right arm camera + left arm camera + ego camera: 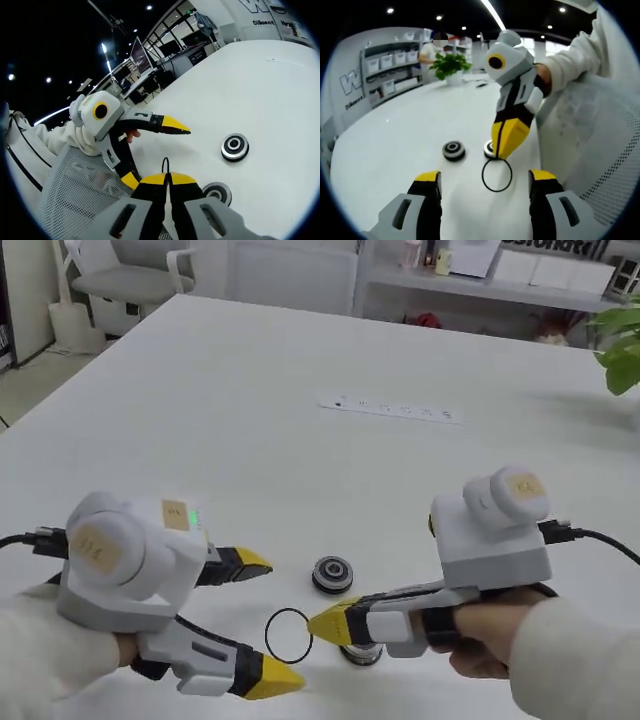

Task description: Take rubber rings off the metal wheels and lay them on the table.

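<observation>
We are pinching the ring (267, 633) in the shut right gripper (320, 625), low between the near wheel (360, 654) and the wide-open, empty left gripper (278, 620). We are aiming to lay it flat on the table (250, 390), clear of the far wheel (332, 574) too, before releasing.

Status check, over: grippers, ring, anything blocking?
Left gripper open, empty. Right gripper shut on rubber ring, low at table. Two metal wheels close by; nothing blocking.
</observation>
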Motion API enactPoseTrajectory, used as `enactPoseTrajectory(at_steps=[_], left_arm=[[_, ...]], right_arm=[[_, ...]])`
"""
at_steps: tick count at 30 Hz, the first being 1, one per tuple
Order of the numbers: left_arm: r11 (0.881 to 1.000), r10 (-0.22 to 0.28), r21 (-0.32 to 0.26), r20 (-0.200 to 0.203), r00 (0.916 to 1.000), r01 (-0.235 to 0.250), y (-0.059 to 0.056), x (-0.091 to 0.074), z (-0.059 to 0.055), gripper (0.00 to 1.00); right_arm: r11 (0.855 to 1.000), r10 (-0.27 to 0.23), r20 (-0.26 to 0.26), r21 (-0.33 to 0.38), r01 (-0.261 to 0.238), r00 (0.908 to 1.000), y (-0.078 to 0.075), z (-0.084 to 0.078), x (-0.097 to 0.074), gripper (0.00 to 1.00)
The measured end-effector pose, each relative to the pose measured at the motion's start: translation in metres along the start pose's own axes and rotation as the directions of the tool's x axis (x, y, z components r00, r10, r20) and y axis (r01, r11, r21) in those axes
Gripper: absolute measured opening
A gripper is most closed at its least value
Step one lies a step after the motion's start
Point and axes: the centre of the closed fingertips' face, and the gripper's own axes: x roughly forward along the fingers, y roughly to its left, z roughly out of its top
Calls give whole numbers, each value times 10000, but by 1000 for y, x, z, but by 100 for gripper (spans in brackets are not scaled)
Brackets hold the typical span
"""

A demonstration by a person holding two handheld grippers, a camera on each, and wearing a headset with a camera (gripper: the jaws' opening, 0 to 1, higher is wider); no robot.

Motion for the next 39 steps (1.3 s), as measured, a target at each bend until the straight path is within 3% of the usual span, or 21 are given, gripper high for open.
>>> enactPoseTrajectory(at_steps=[7,12,20,39], left_arm=[[9997,-22,-225,69,10000,24,-1,1,-2,72],[9999,5,-168,53,10000,-4,-2,0,-1,73],[9997,-30,-247,67,10000,32,-3,1,-2,73],[9995,49,-321,307,9995,-40,0,0,3,73]], right_arm=[[9998,-207,-57,-6,207,9998,-5,-9,4,0],[9993,-276,7,-265,277,9996,-6,-9,8,0],[9942,-461,-368,-986,423,9983,-9,-21,18,0],[9832,-603,-521,-1757,503,9968,-14,-19,24,1]])
